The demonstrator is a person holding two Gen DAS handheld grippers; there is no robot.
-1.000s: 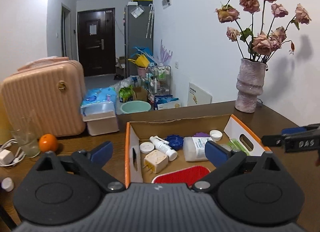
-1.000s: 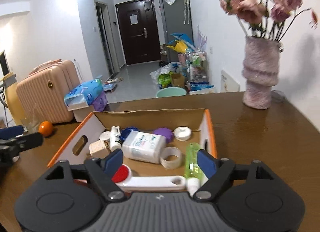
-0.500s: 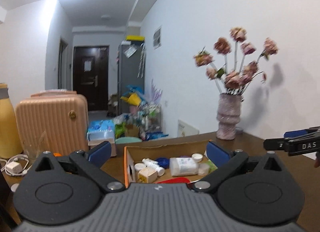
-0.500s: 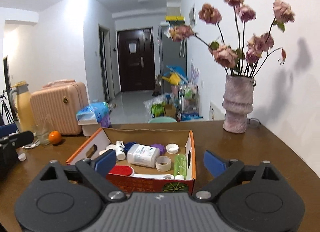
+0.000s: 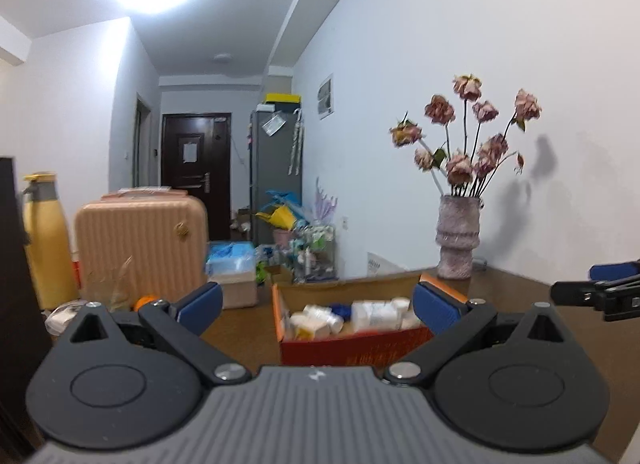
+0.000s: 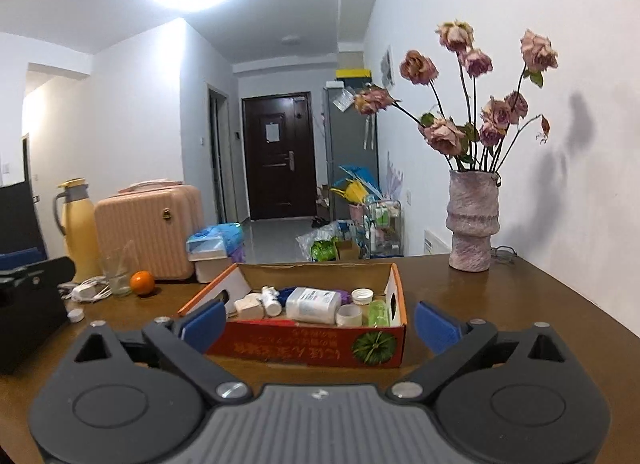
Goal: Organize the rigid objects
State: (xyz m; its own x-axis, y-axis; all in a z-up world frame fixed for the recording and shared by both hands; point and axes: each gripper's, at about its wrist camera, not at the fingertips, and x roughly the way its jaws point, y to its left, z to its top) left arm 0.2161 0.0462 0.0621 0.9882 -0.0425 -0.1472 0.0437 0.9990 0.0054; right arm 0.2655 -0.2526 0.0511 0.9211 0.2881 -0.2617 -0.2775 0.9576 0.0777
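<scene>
Box contents (image 5: 348,314) blurred (left wrist view), right gripper (image 5: 600,296) cut off by edge

An open cardboard box (image 6: 304,348) sits on the brown tabletop (image 6: 500,304), holding a white bottle (image 6: 312,305), a tape roll (image 6: 349,315), a white cap (image 6: 362,295) and a green tube (image 6: 377,312). The right hand-held gripper (image 6: 318,328), fingers spread wide and empty, hangs just before the box. A vase (image 6: 473,220) of dried roses stands behind the box to its right, an orange (image 6: 142,282) to its left.

Left gripper (image 5: 316,300) and right gripper (image 6: 318,322) both hover level, side by side, jaws spread wide, holding nothing.
</scene>
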